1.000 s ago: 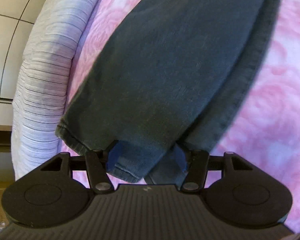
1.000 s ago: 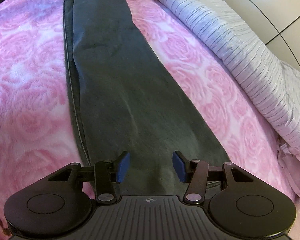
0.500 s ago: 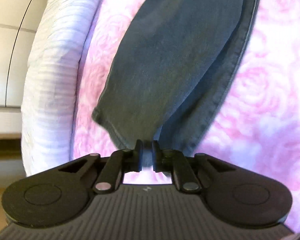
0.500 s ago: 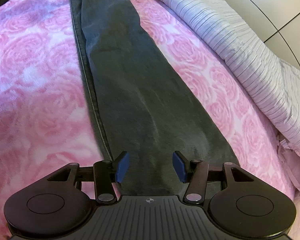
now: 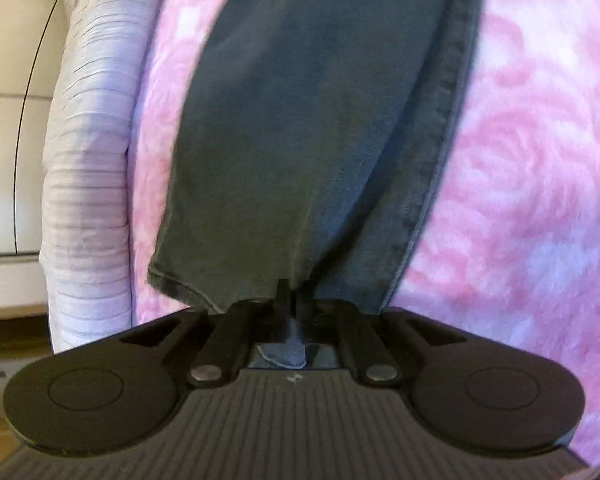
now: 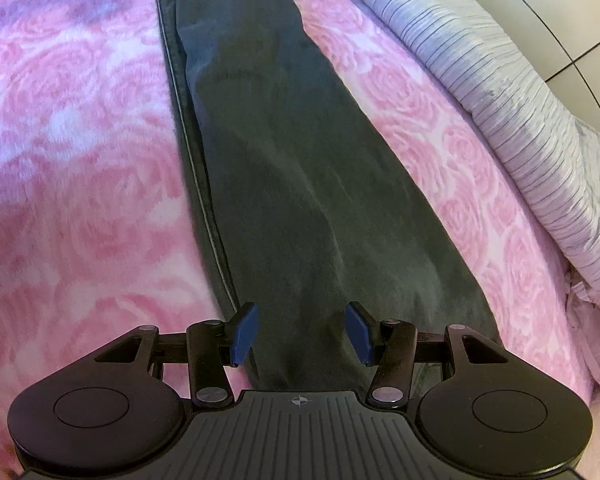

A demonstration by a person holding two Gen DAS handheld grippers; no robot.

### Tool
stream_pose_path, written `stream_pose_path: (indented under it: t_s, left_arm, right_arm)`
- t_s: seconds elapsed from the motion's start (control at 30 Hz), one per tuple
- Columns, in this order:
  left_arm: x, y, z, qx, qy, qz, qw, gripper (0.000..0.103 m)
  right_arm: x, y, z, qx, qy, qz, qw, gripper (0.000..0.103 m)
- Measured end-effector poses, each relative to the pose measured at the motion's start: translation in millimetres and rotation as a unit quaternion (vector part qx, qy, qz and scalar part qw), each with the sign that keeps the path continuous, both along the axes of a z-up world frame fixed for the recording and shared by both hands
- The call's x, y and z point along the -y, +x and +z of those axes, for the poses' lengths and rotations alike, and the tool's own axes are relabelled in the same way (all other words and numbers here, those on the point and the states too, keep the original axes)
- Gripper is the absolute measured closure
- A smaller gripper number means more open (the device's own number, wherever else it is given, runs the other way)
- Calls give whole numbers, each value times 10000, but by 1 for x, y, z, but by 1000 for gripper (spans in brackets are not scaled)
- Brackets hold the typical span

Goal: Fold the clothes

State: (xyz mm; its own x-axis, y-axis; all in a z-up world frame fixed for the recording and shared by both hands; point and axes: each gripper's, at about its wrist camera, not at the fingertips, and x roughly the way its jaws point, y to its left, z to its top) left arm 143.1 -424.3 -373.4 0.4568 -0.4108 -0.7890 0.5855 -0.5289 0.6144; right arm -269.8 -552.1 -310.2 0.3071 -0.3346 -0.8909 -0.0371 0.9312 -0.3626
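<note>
The work surface is a bed covered with a pink rose-patterned blanket (image 6: 80, 184), bordered on one side by a pale striped quilt (image 6: 512, 92) with cream panelling beyond it. The dark trousers (image 6: 300, 184) lie stretched flat on the blanket as one long narrow strip, legs stacked, a stitched side seam running the full length on the side away from the quilt. Taking the trousers as reference: at the near end in the left wrist view, the left gripper (image 5: 290, 300) is clenched on the hem, the fabric bunched to a point between its closed fingers and a scrap of lighter cloth showing behind them. That end appears slightly raised off the blanket, though this cannot be confirmed. At the opposite end, the right gripper (image 6: 302, 332) is released, its blue pads (image 6: 244, 330) set apart and straddling the cloth just above its near edge, gripping nothing; contact with the fabric cannot be determined. From the right gripper the long axis of the trousers runs straight ahead and away, tapering toward the far end, where a dark shape at the frame edge is too indistinct to identify. Assessment: the fold turns on that axis, with one end carried along it to the other. The left gripper alone has a hold; the right must close first or merely pin its end.
</note>
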Motion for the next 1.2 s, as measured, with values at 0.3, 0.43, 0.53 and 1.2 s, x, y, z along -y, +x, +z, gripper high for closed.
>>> stream_pose_path:
  t_s: [0.3,0.43,0.53,1.2]
  left_arm:
    - [-7,4,-2,-297,298,128,9990,83]
    - [-9,14,-13,-118,231,309,9992,67]
    - [-23,17,-6,-112,339,373,9987,63]
    - [40,-232,52,-2397,-925,-571,9648,51]
  right_arm:
    - [6,-4,-1,34,87,-222,9997,52]
    - [4,-2,3,118,114,-173,9997,52]
    - [7,-8,0,79,140,-311,9994,52]
    - [20,-114,16,1003,330,-3546,9290,52]
